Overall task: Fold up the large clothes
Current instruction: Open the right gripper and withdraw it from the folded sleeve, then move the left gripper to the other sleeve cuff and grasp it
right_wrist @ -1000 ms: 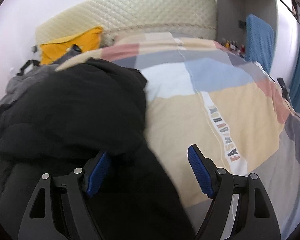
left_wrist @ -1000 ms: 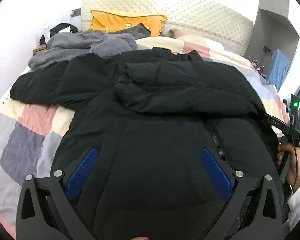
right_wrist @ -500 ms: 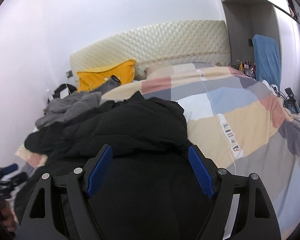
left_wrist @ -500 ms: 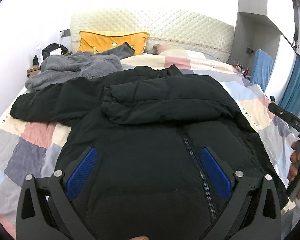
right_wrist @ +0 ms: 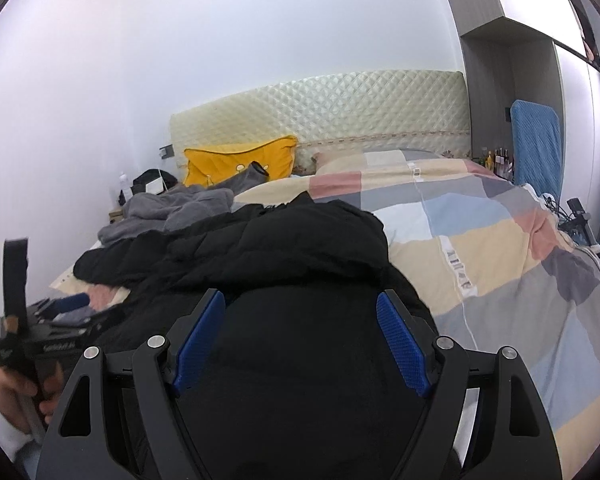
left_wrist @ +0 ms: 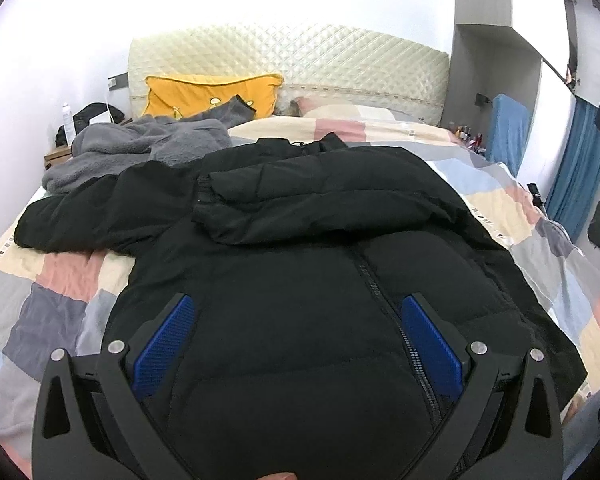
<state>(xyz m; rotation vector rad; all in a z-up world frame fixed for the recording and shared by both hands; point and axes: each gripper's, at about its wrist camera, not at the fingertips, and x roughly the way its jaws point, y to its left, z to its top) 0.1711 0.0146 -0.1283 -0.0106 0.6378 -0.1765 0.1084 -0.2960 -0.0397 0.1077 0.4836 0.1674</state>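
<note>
A large black puffer jacket (left_wrist: 300,264) lies front-up on the patchwork bedspread (left_wrist: 56,292), zipper down its middle, one sleeve folded across its chest and the other stretched out to the left. My left gripper (left_wrist: 296,340) is open and empty above the jacket's lower part. My right gripper (right_wrist: 300,340) is open and empty above the jacket (right_wrist: 284,248) at its near right side. The left gripper's body also shows in the right wrist view (right_wrist: 40,336), held in a hand.
A grey fleece garment (left_wrist: 140,144) lies at the far left of the bed by an orange pillow (left_wrist: 212,94) and the quilted headboard (left_wrist: 300,60). A nightstand with bottles stands at left, a blue towel (left_wrist: 508,132) and blue curtain at right.
Both grippers pulled back and rose away from the jacket, toward the foot of the bed. The right gripper swung from the jacket's right edge to face it. Both stayed open.
</note>
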